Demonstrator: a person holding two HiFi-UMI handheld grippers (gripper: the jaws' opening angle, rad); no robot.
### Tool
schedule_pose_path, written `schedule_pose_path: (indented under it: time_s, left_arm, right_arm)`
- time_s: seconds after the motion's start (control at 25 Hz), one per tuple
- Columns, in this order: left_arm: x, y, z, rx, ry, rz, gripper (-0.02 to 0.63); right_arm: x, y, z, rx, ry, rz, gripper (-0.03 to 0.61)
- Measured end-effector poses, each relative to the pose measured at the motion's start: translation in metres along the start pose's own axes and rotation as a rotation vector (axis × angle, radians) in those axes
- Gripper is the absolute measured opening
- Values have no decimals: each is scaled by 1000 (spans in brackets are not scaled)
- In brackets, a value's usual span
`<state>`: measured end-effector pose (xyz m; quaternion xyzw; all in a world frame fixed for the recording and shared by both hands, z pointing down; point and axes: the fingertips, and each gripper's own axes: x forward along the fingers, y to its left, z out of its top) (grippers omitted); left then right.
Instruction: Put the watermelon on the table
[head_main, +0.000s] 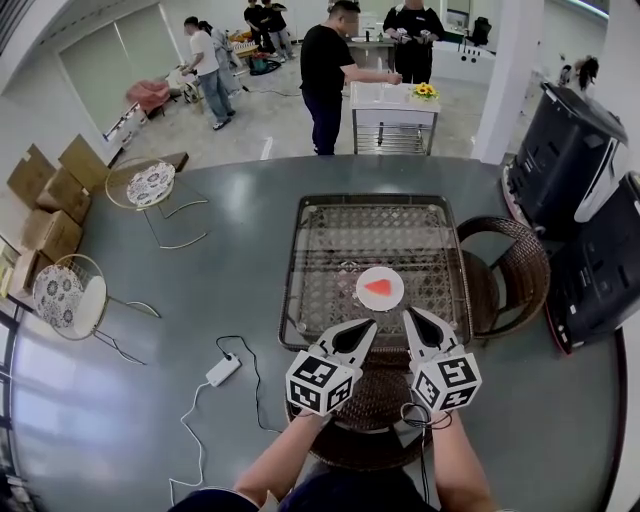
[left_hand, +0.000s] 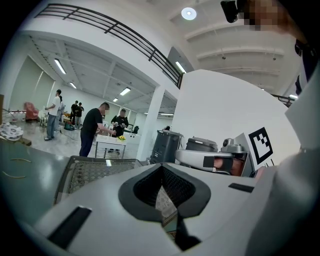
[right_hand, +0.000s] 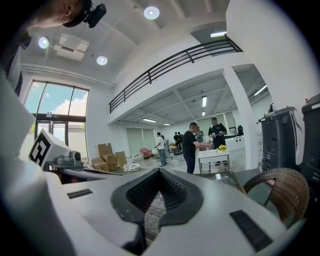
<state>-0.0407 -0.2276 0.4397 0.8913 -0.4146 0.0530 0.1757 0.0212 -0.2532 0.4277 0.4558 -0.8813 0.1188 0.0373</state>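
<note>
Watermelon: a red wedge (head_main: 379, 287) lies flat on a white plate (head_main: 364, 298), toward the near right of the table; by way of the plate it is already on the table.
Table: glass top over wicker (head_main: 335, 235), with a wicker chair (head_main: 512, 268) at its right side.
Stage: I judge this fits either a slice already delivered or one waiting to go from the plate to the glass. The views don't settle which.
Left gripper: my left gripper (head_main: 372, 324) has its jaws pressed together with nothing between them, its tip just short of the plate's near edge.
Right gripper: my right gripper (head_main: 408, 313) is likewise closed and empty, its tip just beside the plate's near right.
Risk, plate: it looks light and the glass looks smooth. A nudge from either tip could send it sliding, slice and all.
Risk, slice: it is thin and lies low. Jaws coming in level could push it off the plate rather than catch it.
Risk, crowding: my two tips sit near each other and could knock together.
Plate contents: the wedge only.
Boxes: the cardboard boxes (head_main: 45, 195) are well apart at the far left; I can't see what is in them.
</note>
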Motion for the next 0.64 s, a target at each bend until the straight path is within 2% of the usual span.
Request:
schedule_pose_path:
  time_s: [0.64]
  left_arm:
    - [-1, 4, 2, -5, -2, 2, 6]
  right_arm:
    - [5, 2, 6, -13, -12, 2, 3]
